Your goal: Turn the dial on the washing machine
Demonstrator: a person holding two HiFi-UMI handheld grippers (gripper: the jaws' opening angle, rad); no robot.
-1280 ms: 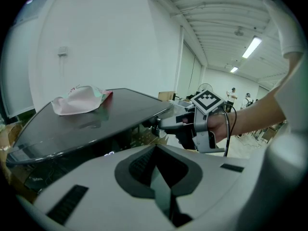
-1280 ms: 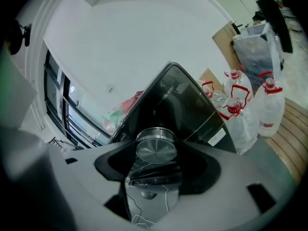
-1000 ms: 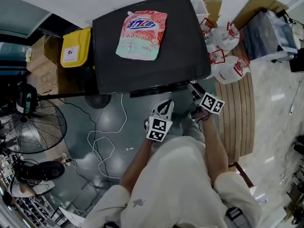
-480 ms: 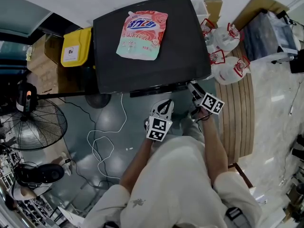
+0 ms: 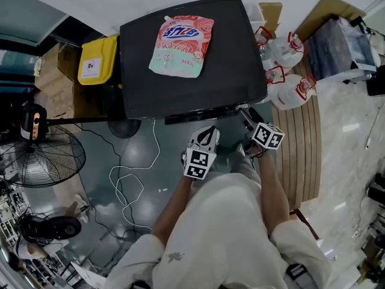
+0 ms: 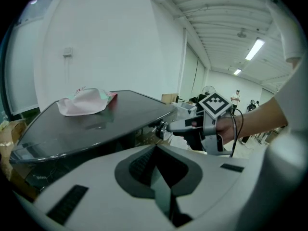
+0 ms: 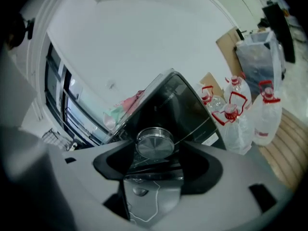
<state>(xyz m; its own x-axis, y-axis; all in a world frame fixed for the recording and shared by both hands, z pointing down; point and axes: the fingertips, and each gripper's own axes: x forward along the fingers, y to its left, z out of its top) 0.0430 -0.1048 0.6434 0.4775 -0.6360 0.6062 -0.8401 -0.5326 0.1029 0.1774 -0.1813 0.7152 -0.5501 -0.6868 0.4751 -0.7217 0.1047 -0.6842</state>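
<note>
The black washing machine [image 5: 228,71] carries a pink detergent pouch [image 5: 180,44] on its lid. Its silver dial [image 7: 155,143] sits on the front panel, right between the jaws of my right gripper [image 7: 154,154]. Those jaws are opening, and a thin gap shows on each side of the dial. In the head view the right gripper [image 5: 243,114] reaches under the lid's front edge. My left gripper [image 5: 207,136] hangs lower, in front of the machine, apart from it. Its jaws [image 6: 156,148] are shut with nothing between them. The left gripper view also catches the right gripper [image 6: 166,127] at the dial.
A yellow bin [image 5: 96,60] and cardboard boxes stand left of the machine. A floor fan [image 5: 42,158] and a loose white cable [image 5: 129,185] lie on the left floor. Large water bottles [image 5: 289,71] and a wooden slatted platform [image 5: 301,143] are to the right.
The right gripper's marker cube has shifted slightly toward the person. The left gripper has barely moved.
</note>
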